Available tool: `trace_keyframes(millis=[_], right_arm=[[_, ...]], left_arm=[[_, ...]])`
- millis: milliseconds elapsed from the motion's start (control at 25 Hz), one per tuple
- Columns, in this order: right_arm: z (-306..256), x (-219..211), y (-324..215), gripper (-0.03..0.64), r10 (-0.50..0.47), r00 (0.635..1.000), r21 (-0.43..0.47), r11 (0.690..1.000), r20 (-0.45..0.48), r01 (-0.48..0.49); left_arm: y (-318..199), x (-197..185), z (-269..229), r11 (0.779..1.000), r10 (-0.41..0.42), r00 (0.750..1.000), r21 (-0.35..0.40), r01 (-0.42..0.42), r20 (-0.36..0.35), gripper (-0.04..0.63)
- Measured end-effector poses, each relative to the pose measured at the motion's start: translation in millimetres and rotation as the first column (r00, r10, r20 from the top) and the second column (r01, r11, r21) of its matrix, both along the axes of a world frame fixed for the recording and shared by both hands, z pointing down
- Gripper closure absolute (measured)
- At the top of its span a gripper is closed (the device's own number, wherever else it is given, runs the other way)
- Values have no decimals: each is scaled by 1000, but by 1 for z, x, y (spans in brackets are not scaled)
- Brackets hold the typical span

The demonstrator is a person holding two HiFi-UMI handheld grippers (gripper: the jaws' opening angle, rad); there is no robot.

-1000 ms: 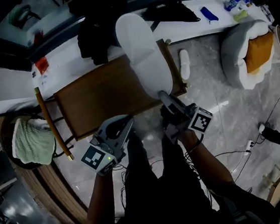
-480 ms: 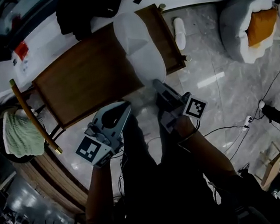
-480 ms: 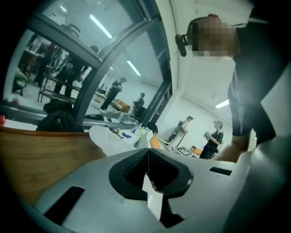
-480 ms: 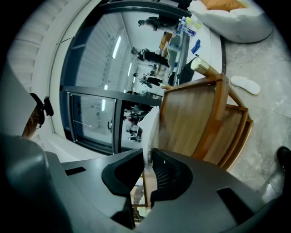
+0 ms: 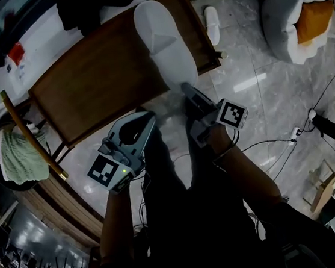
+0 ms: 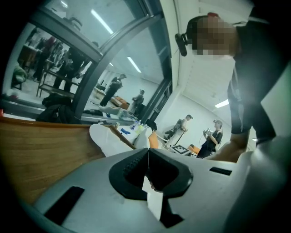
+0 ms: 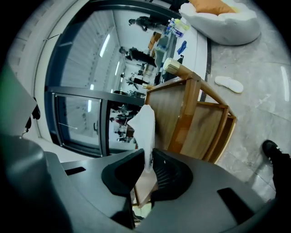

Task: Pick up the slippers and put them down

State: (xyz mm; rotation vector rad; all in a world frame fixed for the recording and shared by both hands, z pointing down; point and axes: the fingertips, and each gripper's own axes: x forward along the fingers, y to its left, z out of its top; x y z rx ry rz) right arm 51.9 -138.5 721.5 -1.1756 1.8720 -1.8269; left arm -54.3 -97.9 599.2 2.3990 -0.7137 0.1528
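Head view: right claw [image 5: 187,90] pinching the white slipper [image 5: 162,37].
It extends over the wooden counter [image 5: 89,91] along the right edge; left claw [image 5: 147,117] pressed together, empty; second slipper [image 5: 212,25] on the floor [image 5: 261,106].

**Remote desk, head and gripper cameras:** My head view looks steeply down from close above the left gripper [image 5: 145,126] and right gripper [image 5: 185,90], onto the wooden surface [image 5: 89,91] and the grey floor [image 5: 261,106]. The left gripper view sits low behind its jaws and faces almost level across that same surface toward the far windows [image 6: 68,59]. The right gripper view is rolled sideways and faces along its jaws, past the white slipper [image 7: 145,132], at the surface's frame. It shares the spare slipper [image 7: 228,83] and the beanbag [image 7: 223,18] on the floor with my head view.
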Motion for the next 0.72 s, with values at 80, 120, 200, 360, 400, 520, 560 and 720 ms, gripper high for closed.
trace_keyframes(millis=[80,120,200,360,400,520,560,720], right_arm=[[8,0,7,552,8,1000,-55,998,-2,-8],[11,1,9,552,6,1000,-73,997,-10,-7],[15,4,13,552,0,1000,-91,996,-26,-3],[22,5,15,540,-8,999,-121,993,-33,4],[23,4,15,521,-10,999,-124,992,-37,6],[27,5,15,490,-20,998,-125,992,-57,13],[29,6,15,480,-22,998,-126,992,-64,14],[29,10,17,468,-27,997,-121,993,-72,19]], left_arm=[[1,2,1,1000,2,1000,-5,-2,-1,583],[2,3,1,1000,3,1000,-6,-3,-3,583],[3,7,0,1000,8,1000,-2,-8,-6,583],[5,13,-1,1000,21,1000,2,-21,-7,583],[6,13,-1,1000,22,1000,2,-22,-8,583],[8,15,1,1000,26,1000,-1,-26,-8,583],[9,15,2,1000,28,1000,-1,-28,-6,583],[12,18,2,999,34,999,0,-34,-1,583]])
